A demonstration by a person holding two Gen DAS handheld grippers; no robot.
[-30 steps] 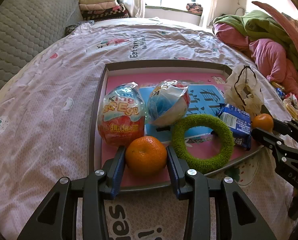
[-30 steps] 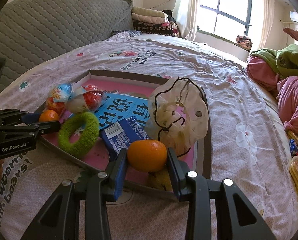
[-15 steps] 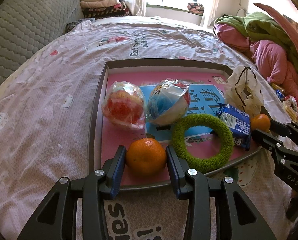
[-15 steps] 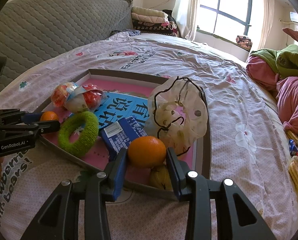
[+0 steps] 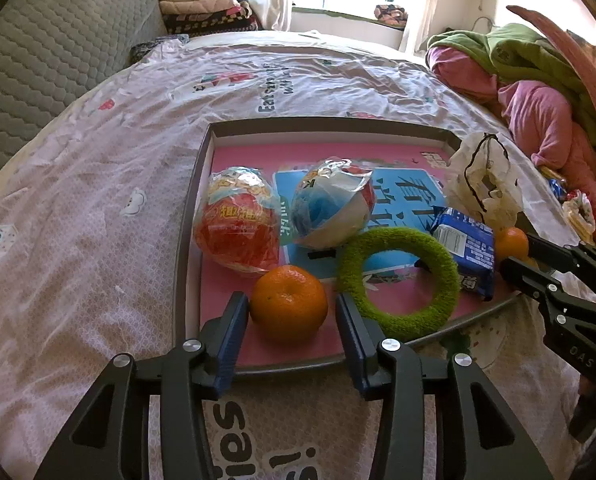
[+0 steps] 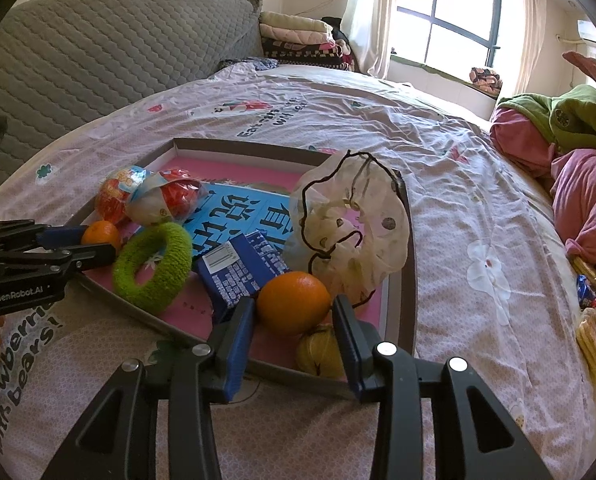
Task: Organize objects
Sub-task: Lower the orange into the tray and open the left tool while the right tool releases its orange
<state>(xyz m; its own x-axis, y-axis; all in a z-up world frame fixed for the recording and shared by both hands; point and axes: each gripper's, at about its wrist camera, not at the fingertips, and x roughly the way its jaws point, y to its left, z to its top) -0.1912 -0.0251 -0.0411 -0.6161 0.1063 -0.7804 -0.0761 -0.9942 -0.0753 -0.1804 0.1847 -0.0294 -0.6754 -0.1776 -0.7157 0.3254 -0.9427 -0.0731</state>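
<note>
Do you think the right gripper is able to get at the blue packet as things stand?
Probably not yet: an orange fills the right gripper, though the blue packet lies uncovered just beside it.

Bright window [image 6: 454, 28] daylight, seemingly overexposed; fisheye-warped edges.

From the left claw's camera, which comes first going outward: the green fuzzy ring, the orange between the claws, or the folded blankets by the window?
1. Orange, between the left gripper's fingers.
2. Green ring, just right, in the tray.
3. Folded blankets, far back left.
</note>
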